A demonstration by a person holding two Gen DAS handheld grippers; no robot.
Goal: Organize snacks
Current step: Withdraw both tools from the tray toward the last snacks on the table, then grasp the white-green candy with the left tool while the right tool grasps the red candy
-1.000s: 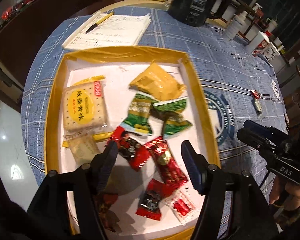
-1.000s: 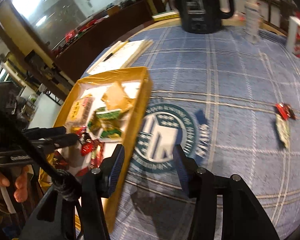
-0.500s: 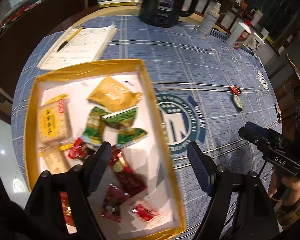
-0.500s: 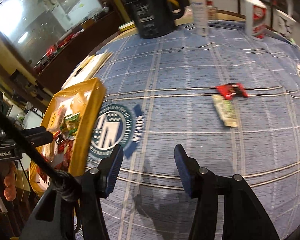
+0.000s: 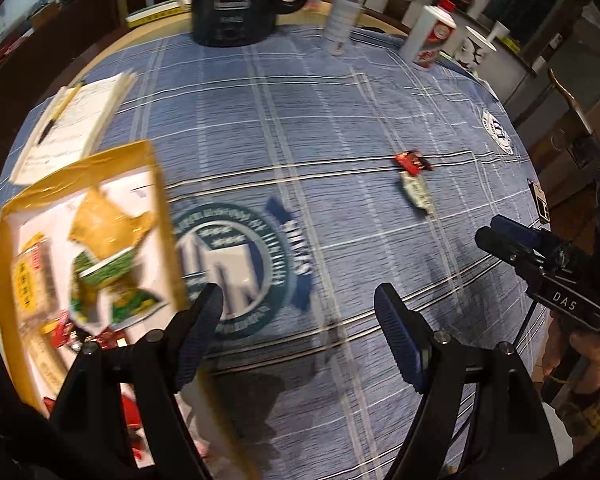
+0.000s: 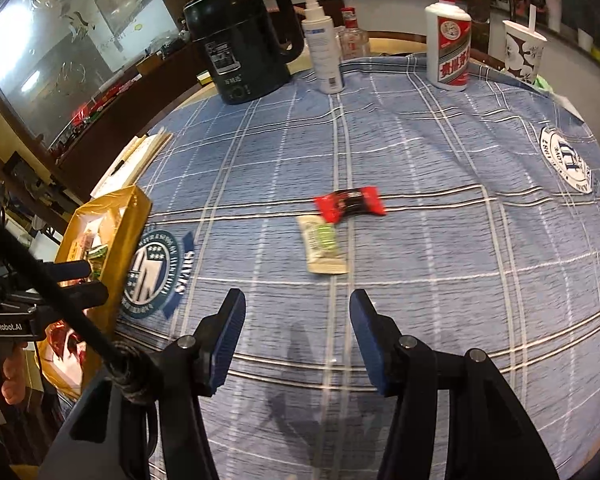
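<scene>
A red candy (image 6: 350, 204) and a pale green-and-white packet (image 6: 323, 246) lie side by side on the blue plaid cloth, just ahead of my right gripper (image 6: 296, 300), which is open and empty. In the left wrist view the same red candy (image 5: 413, 161) and pale packet (image 5: 416, 194) sit far off to the upper right. My left gripper (image 5: 298, 300) is open and empty over the cloth's round emblem, just right of the yellow tray (image 5: 162, 216). The tray holds an orange packet (image 5: 104, 224), green packets (image 5: 112, 280), a cracker pack (image 5: 28, 280) and red candies (image 5: 66, 328).
At the table's far side stand a black kettle (image 6: 240, 44), a spray bottle (image 6: 324, 48), a white liquor bottle (image 6: 450, 48) and a paper cup (image 6: 522, 52). A notepad with a pen (image 5: 72, 124) lies beyond the tray. Bare cloth (image 6: 460, 280) spreads to the right.
Both grippers have swung right, away from the tray and out over the cloth. The left jaws have widened. The two loose snacks now lie near the middle of the right wrist view.
</scene>
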